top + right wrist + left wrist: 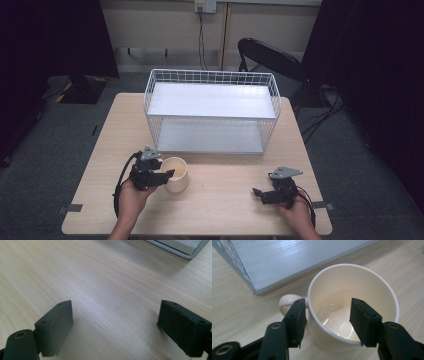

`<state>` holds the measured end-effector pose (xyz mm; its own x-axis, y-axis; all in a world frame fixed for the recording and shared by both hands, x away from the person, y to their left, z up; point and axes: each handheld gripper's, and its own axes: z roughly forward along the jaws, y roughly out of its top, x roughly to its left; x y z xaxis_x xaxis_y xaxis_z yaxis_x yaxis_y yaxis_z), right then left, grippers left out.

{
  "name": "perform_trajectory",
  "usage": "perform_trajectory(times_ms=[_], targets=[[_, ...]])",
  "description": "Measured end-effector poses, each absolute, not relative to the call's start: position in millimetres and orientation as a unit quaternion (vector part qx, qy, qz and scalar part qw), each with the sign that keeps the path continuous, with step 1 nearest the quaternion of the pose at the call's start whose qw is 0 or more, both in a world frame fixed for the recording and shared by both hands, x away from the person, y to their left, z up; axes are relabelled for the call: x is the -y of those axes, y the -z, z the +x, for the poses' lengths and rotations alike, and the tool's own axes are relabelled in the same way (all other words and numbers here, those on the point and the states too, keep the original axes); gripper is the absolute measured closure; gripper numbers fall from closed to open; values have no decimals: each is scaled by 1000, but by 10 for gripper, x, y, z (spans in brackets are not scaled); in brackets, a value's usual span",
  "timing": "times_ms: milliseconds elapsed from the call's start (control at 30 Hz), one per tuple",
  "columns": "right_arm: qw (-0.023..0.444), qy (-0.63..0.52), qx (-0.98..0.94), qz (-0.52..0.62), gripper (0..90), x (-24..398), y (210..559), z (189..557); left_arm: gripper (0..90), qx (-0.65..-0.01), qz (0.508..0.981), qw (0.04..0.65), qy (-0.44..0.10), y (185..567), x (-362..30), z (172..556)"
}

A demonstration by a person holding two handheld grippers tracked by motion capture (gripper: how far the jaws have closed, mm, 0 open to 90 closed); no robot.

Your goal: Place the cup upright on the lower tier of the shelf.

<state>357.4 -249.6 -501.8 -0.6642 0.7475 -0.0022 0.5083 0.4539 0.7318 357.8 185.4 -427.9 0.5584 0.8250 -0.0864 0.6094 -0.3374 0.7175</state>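
My left gripper (327,315) straddles the rim of the cream mug (352,305): one jaw sits outside the wall, hard against the base of the handle (287,302), the other hangs inside the bowl. The outer pad looks in contact, the inner one still shows a gap to the wall, so I call the jaws apart, not yet clamped.

The risk I see is a rim pinch on a smooth glazed wall. If the pads bite only near the lip, the mug could swing or slip out on the lift. The outer jaw crowding the handle could also twist the mug as the grip tightens, or skid it across the table (225,200).

The mug stands upright at about seven o'clock on the table in the high view (176,173), just in front of the white wire rack (212,107) at twelve o'clock. It is empty, glossy inside, with a thin rounded rim and a small looped handle.

My right gripper (265,192) rests at about five o'clock, well apart from the mug, jaws wide with nothing but bare wood between them.
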Motion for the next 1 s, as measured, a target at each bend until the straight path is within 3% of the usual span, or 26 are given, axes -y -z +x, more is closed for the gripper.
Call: perform_trajectory(times_ms=[333,467,1000], targets=[[165,-364,-837,375,121,2496,5018,3575,629,-457,811,339,-134,4362,-1828,3604],[164,-364,-837,375,120,2496,5018,3574,787,-444,820,329,-147,4367,-1808,3609],[165,-364,-837,375,120,2496,5018,3575,825,-444,811,327,-196,4325,-1809,3571]])
